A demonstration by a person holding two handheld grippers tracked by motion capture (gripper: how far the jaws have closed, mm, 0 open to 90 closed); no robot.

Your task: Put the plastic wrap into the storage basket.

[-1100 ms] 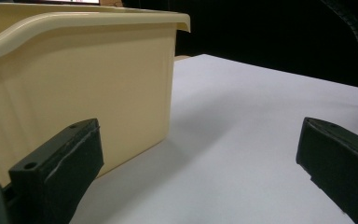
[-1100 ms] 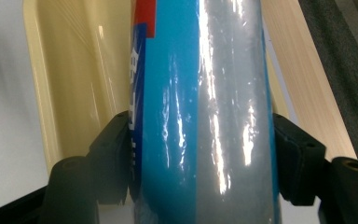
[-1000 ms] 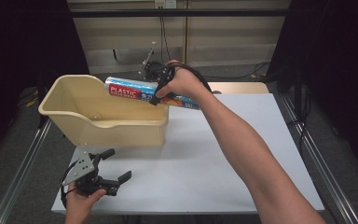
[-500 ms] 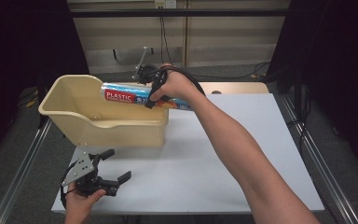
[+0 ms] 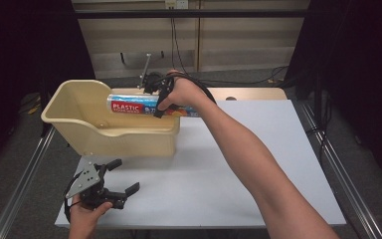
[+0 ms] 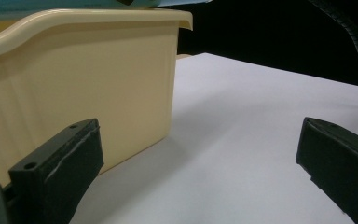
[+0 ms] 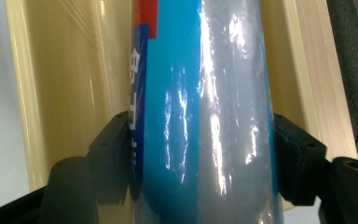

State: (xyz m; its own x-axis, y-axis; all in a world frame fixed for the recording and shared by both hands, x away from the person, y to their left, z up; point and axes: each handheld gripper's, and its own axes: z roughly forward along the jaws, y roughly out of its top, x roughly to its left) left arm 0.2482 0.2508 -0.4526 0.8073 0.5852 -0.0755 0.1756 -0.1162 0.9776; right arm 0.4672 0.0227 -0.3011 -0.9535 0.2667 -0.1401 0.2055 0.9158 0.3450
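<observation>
One blue plastic-wrap box [image 5: 144,106], clamped in the right tongs [image 5: 160,102], is held over the right end of one cream tub [image 5: 79,130]. The left tongs [image 5: 119,177] rest released on one white desk [image 5: 238,164].
</observation>
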